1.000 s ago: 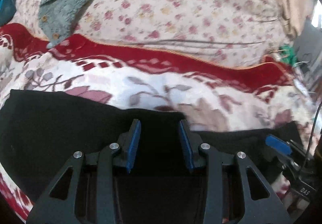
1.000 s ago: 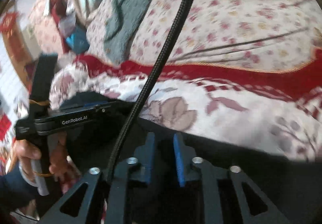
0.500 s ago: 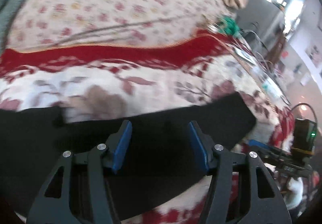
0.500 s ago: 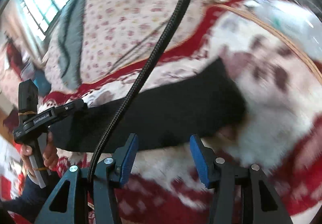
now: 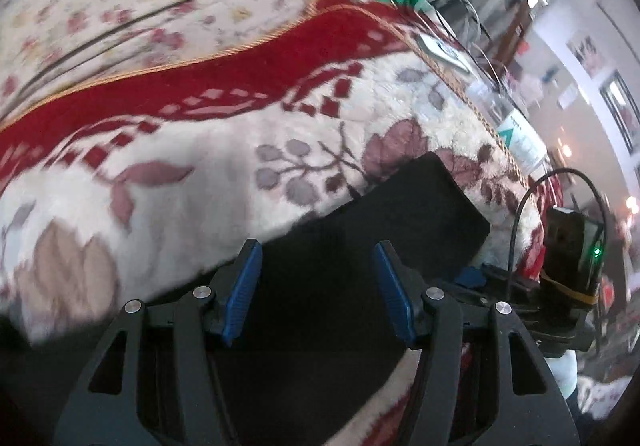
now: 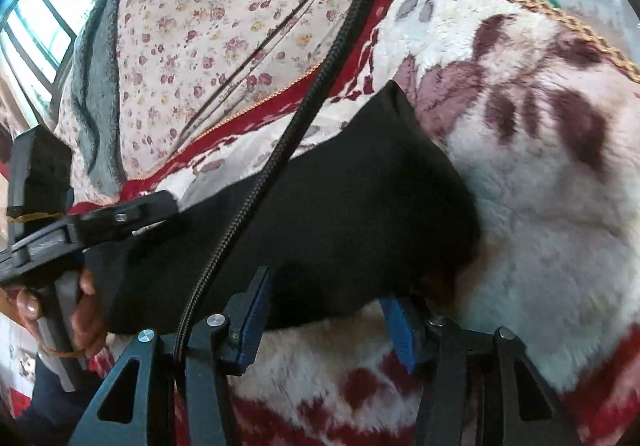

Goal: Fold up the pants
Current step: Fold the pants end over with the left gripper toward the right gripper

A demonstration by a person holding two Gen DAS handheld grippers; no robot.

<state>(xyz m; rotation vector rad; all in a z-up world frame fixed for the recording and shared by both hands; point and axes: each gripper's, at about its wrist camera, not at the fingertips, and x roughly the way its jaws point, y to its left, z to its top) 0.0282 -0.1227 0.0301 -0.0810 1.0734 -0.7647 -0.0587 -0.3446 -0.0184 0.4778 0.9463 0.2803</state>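
bed: floral blanket (image 5: 200,197) | sheet (image 6: 224,17) | window (image 6: 44,5), daylight | pale wall (image 5: 580,17)

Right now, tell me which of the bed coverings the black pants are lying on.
The black pants lie on the fluffy white blanket with maroon leaves, not the thin pink-flowered sheet behind its red border.

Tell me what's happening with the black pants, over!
Left gripper open above the black pants. Right gripper open at their near edge, gripping nothing. Pants lie flat on the fuzzy blanket. Braided cable drapes across them.
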